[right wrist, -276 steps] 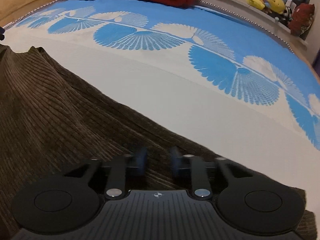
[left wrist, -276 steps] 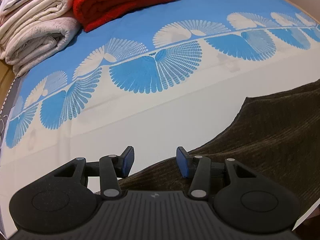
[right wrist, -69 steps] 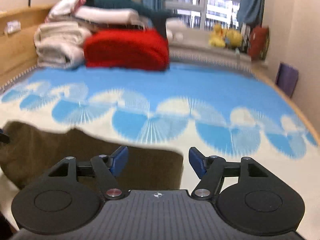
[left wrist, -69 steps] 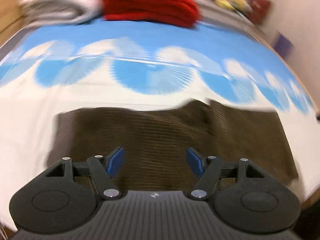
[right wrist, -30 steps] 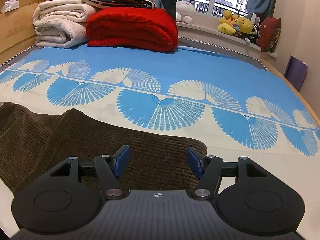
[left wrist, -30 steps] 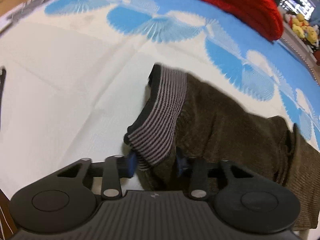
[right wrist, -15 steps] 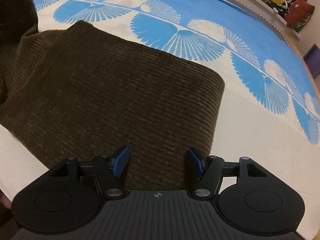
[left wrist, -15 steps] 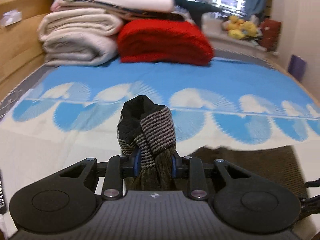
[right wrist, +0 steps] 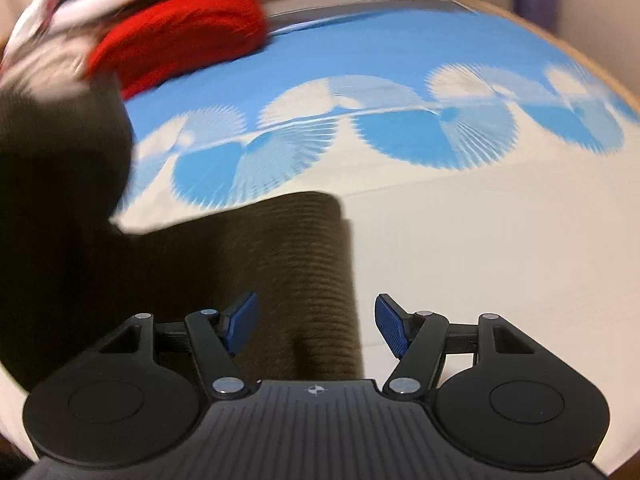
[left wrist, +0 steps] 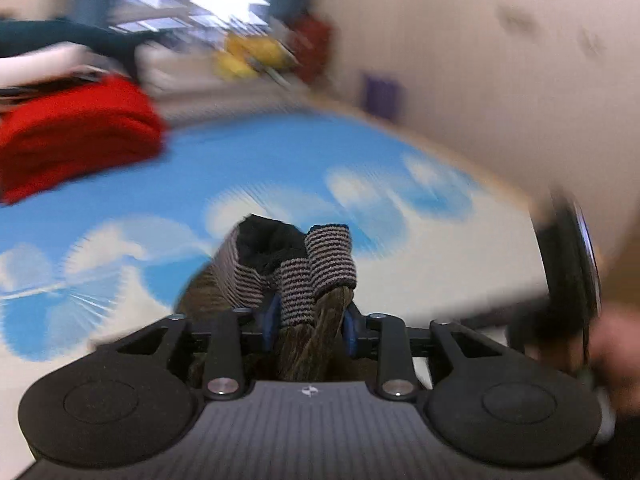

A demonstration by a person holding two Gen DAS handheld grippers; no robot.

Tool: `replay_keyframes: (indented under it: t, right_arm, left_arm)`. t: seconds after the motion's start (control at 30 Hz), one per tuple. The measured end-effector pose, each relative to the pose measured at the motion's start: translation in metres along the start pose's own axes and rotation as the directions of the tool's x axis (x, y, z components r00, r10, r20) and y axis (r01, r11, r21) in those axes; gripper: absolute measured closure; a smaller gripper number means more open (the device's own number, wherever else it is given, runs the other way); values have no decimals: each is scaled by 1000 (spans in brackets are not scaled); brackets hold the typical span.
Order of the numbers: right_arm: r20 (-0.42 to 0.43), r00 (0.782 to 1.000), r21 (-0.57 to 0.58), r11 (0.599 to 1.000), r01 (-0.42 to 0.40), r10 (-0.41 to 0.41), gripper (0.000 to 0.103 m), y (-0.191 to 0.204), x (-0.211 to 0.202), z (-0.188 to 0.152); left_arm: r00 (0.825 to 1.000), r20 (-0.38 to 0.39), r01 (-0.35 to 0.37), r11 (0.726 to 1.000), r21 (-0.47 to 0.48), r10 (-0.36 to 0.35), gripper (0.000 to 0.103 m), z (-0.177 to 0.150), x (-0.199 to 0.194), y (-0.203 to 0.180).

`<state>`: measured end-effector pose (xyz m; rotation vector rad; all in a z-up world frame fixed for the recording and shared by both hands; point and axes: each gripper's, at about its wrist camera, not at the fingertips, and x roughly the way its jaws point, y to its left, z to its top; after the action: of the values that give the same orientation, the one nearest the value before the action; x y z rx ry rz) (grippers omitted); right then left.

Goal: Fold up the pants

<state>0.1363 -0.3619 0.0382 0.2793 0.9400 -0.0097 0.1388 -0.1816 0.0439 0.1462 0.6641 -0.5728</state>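
The brown corduroy pants [right wrist: 280, 264] lie on the bed, their right folded edge running under my right gripper [right wrist: 316, 320]. That gripper hangs open above the edge, blue pads apart and clear of the cloth. In the left wrist view, my left gripper [left wrist: 310, 322] holds the pants' striped waistband [left wrist: 328, 256] bunched upright between its pads; the jaws are opening but the cloth still fills the gap. A lifted, blurred part of the pants [right wrist: 60, 160] rises at the left of the right wrist view.
The bed cover [right wrist: 440, 60] is blue and white with fan patterns. A red folded blanket [left wrist: 76, 132] and stacked bedding sit at the head. Stuffed toys [left wrist: 248, 56] line the window sill. The wall and the bed's wooden edge run along the right.
My left gripper has swung fast to the right with the waistband raised, and its jaws have spread a little. My right gripper rolled and shifted to the pants' right edge.
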Motion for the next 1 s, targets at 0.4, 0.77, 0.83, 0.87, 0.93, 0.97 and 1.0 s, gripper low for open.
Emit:
replay_keyframes:
  t: [0.4, 0.77, 0.83, 0.87, 0.93, 0.97, 1.0]
  right_arm:
    - [-85, 990, 149, 984, -101, 115, 36, -17, 17, 2]
    - [-110, 966, 211, 955, -206, 233, 25, 10, 38, 9]
    - [-134, 958, 216, 951, -220, 252, 18, 19, 46, 9]
    - [-149, 957, 216, 952, -215, 250, 15, 23, 52, 9]
    - [-184, 950, 229, 951, -208, 252, 13, 31, 64, 9]
    - [-202, 947, 237, 951, -200, 250, 12, 35, 69, 8]
    - [-220, 944, 243, 951, -192, 247, 11, 38, 74, 8]
  left_arm:
    - [990, -104, -119, 946, -302, 92, 52, 3, 0, 84]
    - [898, -437, -255, 876, -408, 58, 84, -59, 14, 154]
    - [895, -442, -267, 869, -417, 63, 84, -62, 13, 157]
    - [893, -445, -274, 865, -420, 67, 84, -64, 8, 161]
    - [893, -444, -284, 864, -415, 80, 82, -68, 0, 168]
    - [893, -443, -287, 864, -414, 85, 82, -70, -3, 170]
    - [894, -440, -287, 862, -418, 85, 82, -70, -5, 173]
